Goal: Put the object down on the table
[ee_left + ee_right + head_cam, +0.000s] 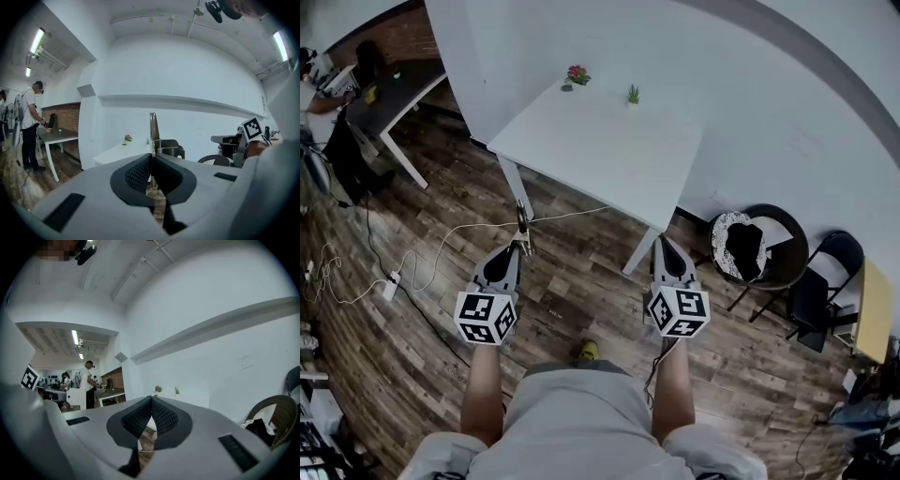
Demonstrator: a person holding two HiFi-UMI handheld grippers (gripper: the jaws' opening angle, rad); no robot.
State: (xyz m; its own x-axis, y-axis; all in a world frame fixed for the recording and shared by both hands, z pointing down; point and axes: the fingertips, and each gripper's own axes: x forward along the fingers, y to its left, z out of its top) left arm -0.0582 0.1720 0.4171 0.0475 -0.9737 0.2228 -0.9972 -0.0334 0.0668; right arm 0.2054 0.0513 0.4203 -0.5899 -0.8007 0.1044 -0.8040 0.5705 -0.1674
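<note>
While the person stands on the wooden floor short of the white worktop (600, 159), the head view shows both arms held forward and neither claw over the worktop yet. The left claw (521, 246) carries a thin metal object (523, 223) that juts out past its tips. The worktop's near edge lies ahead and a little to the right of it. The right claw (660, 242) sits close to the near corner leg, but it has nothing to deliver. The put-down therefore seems to fall to the left hand. Two small plants, one pink (577, 74) and one green (633, 94), stand at the far edge, so the near part of the worktop is bare.

From the left gripper view, the left claw (151, 157) is pressed tight on the lower end of the metal object (154, 129). The object's long axis stands nearly upright above the pads, and something like a spring sits partway up it. The worktop (117, 152) lies beyond, straight ahead and slightly left, at about the level of the tips. The coming move probably needs a carry forward over the edge before any lowering. The other gripper's marker cube (253, 129) shows off to the right.

In the right gripper view, the right claw (152, 399) has its ribbed pads meeting at the tips with nothing between them. The worktop (192, 397) shows past the pads.
</note>
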